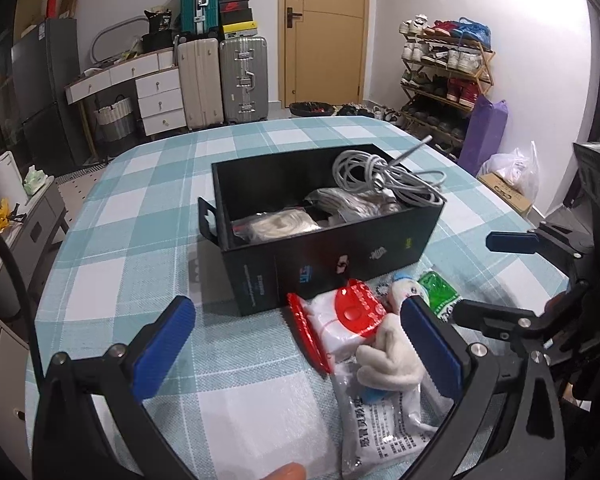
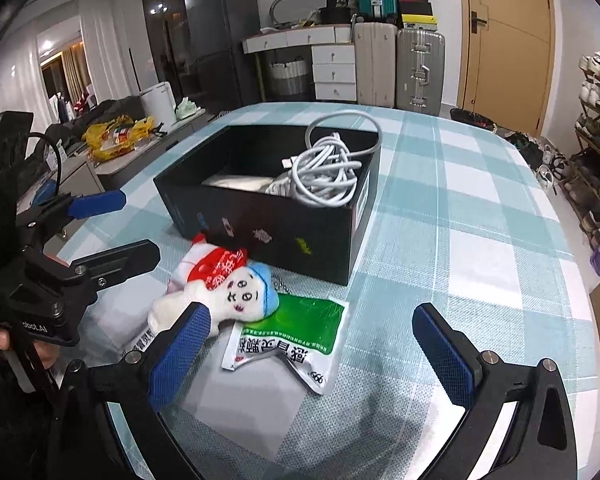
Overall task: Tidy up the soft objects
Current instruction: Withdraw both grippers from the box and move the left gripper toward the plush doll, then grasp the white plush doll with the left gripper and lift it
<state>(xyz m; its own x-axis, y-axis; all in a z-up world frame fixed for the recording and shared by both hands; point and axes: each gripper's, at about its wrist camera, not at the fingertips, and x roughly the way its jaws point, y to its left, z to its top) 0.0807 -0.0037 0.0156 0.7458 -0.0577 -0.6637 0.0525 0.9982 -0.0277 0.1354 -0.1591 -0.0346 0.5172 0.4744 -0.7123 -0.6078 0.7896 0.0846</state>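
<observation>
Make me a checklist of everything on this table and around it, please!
Surface: checked tablecloth, blue and white.
Job's things: plush doll, green packet, white packet and red-capped pack lie in front of the black box; more bagged items inside it.
Clutter: nothing seen.
Grippers: left gripper open, right gripper open, both empty.
Cables: white cable bundle in the box, one loop rising above the rim.
Surroundings: suitcases, drawers, door, shoe rack.
</observation>
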